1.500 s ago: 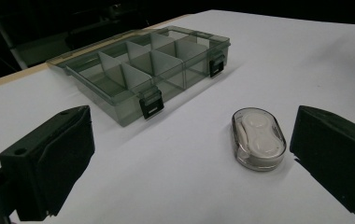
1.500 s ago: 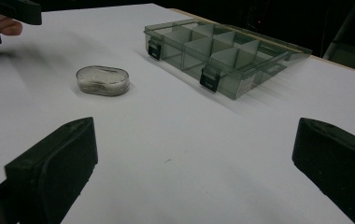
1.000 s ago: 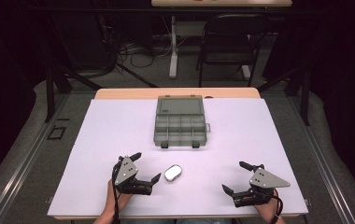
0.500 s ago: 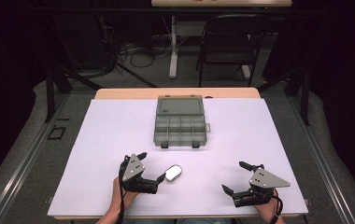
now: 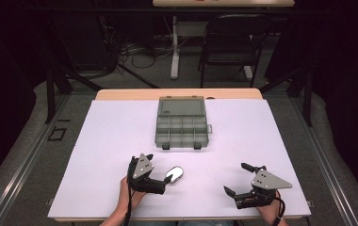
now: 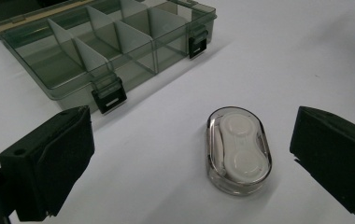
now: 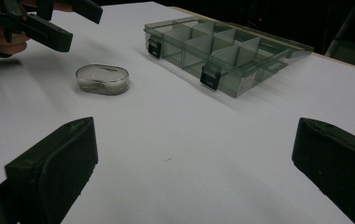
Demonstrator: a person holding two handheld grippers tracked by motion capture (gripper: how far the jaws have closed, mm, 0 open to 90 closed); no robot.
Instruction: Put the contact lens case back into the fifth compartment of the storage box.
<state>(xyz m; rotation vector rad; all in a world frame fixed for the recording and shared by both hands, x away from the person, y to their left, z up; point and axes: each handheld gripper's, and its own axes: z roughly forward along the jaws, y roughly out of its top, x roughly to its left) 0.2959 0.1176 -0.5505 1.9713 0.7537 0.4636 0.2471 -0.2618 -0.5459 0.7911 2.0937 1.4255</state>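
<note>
The jaws of the left gripper [image 6: 192, 154] are spread wide, and between them, though touched by neither, a small oval clear-plastic case [image 6: 238, 150] with a white two-lobed insert is seen lying flat on the white table surface [image 6: 166, 186]. In the left gripper view the case lies nearer the right-hand jaw than the left-hand one, with bare table on both sides of it. In the high view the left gripper [image 5: 160, 176] is held low at the near left of the table, and the case [image 5: 174, 174] is found just at its open end, near the front edge and a little left of centre.

Beyond the case, a smoky grey compartment organiser box [image 6: 105, 42] is seen standing open, its dividers visible and its two black latches [image 6: 109, 94] hanging at the near wall. In the high view the box [image 5: 182, 122] is set at the middle of the far half of the table, well apart from the case.

The jaws of the right gripper [image 7: 194, 177] are likewise spread wide, and nothing is held between them but bare table. This gripper [image 5: 245, 186] is held at the near right of the table, well apart from the case, which is seen from it at the upper left [image 7: 102, 79], with the left gripper [image 7: 40, 21] just beyond.
</note>
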